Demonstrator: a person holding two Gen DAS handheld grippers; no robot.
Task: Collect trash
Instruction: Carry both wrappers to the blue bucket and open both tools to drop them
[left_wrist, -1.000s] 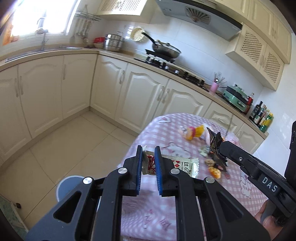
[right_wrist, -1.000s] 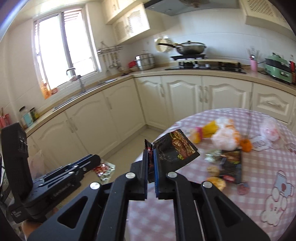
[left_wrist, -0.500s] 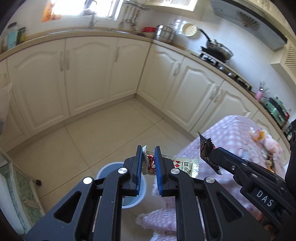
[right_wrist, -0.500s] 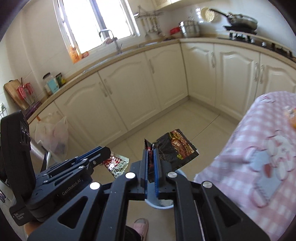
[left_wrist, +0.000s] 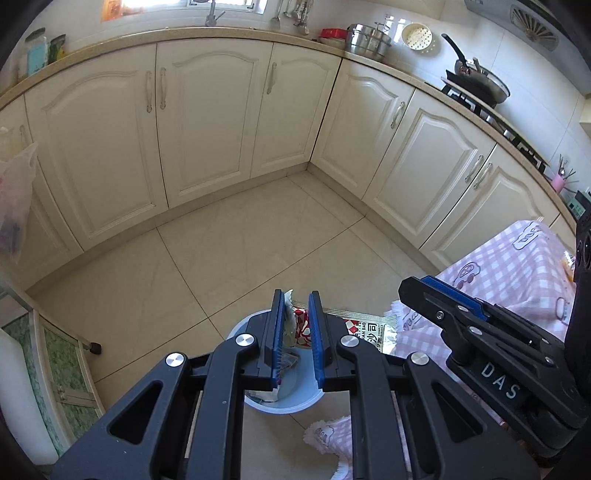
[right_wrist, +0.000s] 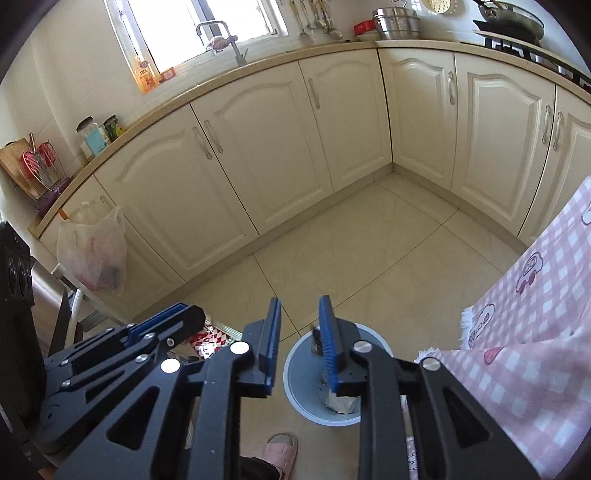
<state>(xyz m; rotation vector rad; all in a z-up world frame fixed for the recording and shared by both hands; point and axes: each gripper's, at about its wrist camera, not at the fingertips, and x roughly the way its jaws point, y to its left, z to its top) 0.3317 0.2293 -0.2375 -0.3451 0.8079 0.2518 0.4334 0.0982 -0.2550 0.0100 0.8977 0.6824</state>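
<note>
The left claw (left_wrist: 297, 332) is clamped on a red-and-white checked snack wrapper (left_wrist: 354, 326), right above the round pale blue bin (right_wrist: 301, 384) on the tiled floor (left_wrist: 207, 243). The right claw (right_wrist: 299, 339) hangs over the same bin, its jaws opening with nothing between them. A dark wrapper (right_wrist: 317, 338) sticks up at the bin's far side, and other trash (right_wrist: 338, 400) lies inside. The pink checked cloth edge of the surface (right_wrist: 524, 332) hangs just beside the bin on the right. The floor is wide and bare up to the cream cupboards (left_wrist: 207, 122).
</note>
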